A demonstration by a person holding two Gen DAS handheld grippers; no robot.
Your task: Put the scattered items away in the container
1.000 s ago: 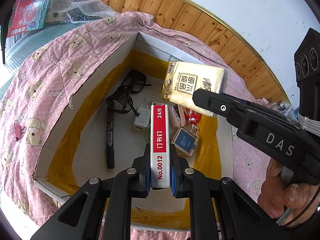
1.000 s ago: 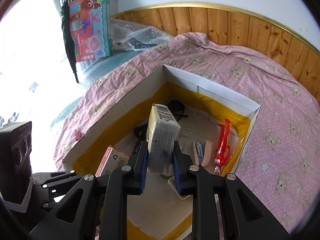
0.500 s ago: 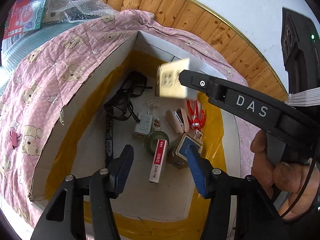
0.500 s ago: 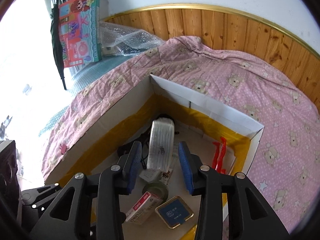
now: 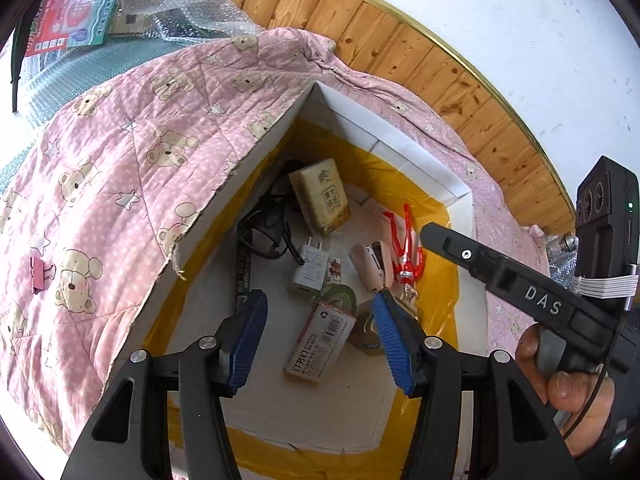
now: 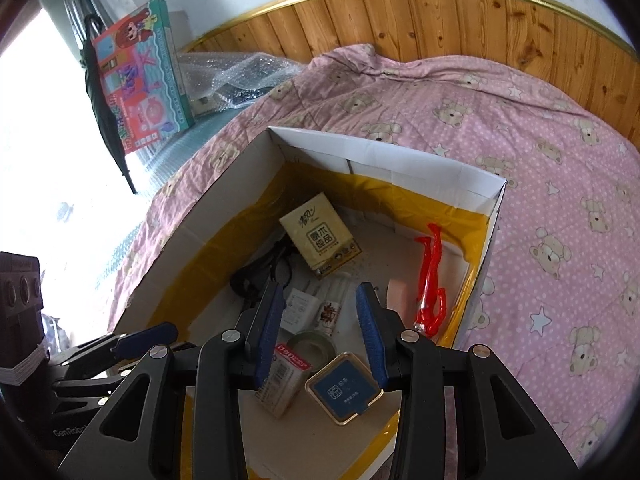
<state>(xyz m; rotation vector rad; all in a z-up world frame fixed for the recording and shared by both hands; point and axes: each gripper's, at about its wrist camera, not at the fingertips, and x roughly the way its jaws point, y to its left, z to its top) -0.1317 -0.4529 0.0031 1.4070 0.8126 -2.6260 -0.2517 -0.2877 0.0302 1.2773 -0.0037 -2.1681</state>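
- Inside the white cardboard box (image 6: pixel 384 156), which sits on a pink bear-print quilt (image 6: pixel 540 140), lie the gathered items: a yellow tissue pack (image 6: pixel 320 240) near the far corner, a white staples box (image 5: pixel 320 338) toward the near side, a blue square tin (image 6: pixel 346 388), a roll of green tape (image 5: pixel 340 296), a white charger plug (image 5: pixel 311 266), a red figurine (image 6: pixel 430 280) and a black cable (image 5: pixel 264 224).
- Both tools hover above the box interior with nothing between their blue pads: the left gripper (image 5: pixel 318 334) is spread wide over the staples box, and the right gripper (image 6: pixel 322 334) is likewise spread.
- Judging by this, the drop-off step looks finished for both hands.
- One pink binder clip (image 5: pixel 40 274) rests on the quilt outside the box, well apart from its left wall.
- Next, the left gripper would likely need to lift clear of the wall, swing out over the quilt and pinch the small clip squarely, since its thin shape could slip on soft fabric.
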